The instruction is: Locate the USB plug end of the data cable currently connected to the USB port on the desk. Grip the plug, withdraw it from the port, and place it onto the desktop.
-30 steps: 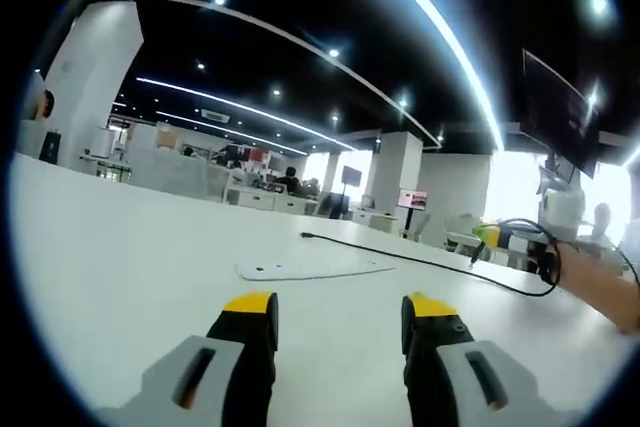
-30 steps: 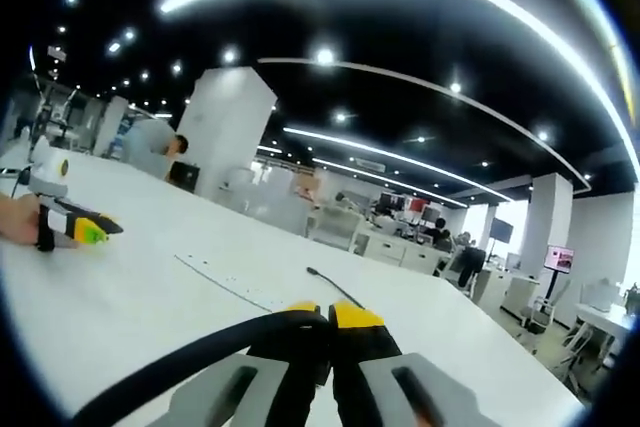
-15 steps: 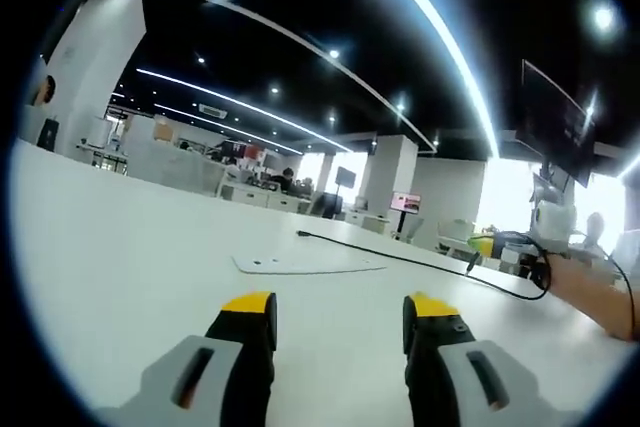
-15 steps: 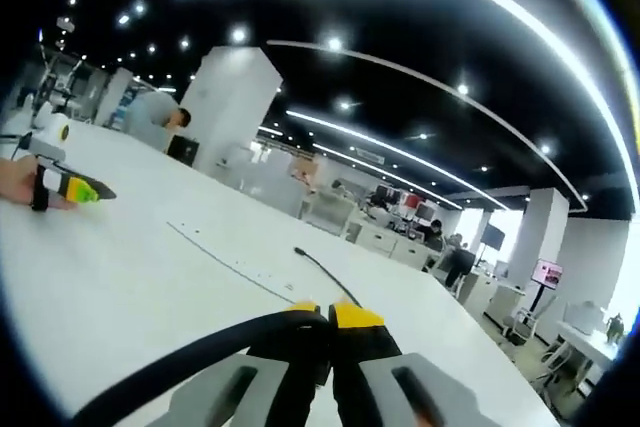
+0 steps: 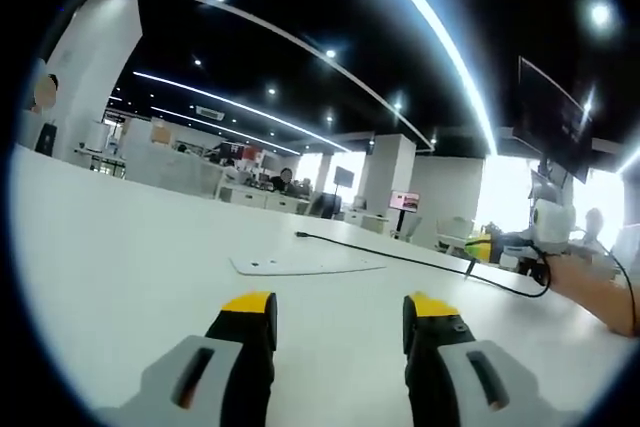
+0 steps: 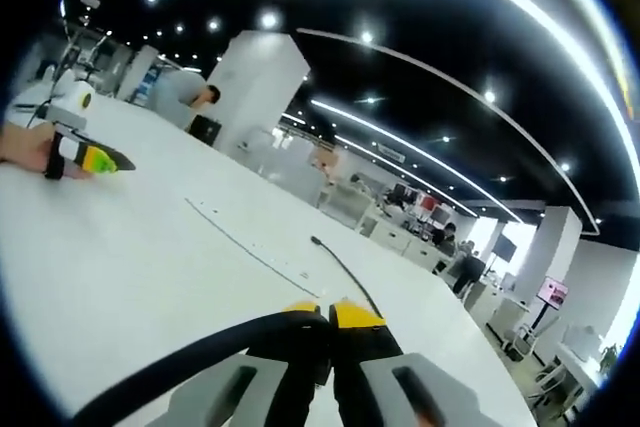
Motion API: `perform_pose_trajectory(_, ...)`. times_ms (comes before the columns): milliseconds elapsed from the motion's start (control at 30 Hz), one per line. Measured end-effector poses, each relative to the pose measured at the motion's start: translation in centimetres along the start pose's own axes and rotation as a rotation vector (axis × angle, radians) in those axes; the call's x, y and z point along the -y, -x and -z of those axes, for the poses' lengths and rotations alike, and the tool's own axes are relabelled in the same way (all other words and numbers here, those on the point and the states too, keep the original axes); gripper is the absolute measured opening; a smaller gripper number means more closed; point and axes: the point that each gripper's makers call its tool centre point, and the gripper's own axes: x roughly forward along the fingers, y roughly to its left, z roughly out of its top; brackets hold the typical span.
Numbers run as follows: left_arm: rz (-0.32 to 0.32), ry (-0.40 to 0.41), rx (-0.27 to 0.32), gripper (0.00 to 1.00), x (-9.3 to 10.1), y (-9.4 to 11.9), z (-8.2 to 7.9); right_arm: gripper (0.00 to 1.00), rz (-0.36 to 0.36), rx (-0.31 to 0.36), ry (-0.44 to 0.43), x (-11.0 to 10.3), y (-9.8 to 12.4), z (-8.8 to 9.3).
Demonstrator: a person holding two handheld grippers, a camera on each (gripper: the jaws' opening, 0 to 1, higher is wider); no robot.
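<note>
Both views have tilted slightly since a second ago; the desk (image 5: 120, 247) itself looks unchanged. My right gripper (image 6: 330, 315) is pinched shut on the black data cable (image 6: 190, 362), which runs light and limp past the port strip (image 5: 310, 268) on the desk. My left gripper (image 5: 340, 309) gapes wide, empty. I'd grip the rigid plug, not the cord. No containers visible.
</note>
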Motion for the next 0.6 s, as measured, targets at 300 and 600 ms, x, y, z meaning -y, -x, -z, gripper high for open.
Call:
perform_pose_trajectory(300,-0.002,0.001,-0.001,0.51,-0.1,0.0,0.1,0.08,-0.075,-0.038,-0.014,-0.9,0.0,0.8)
perform_pose_trajectory(600,-0.003,0.001,-0.002,0.51,-0.2,-0.1,0.0,0.20,-0.145,-0.115,0.036,-2.4,-0.1,2.2)
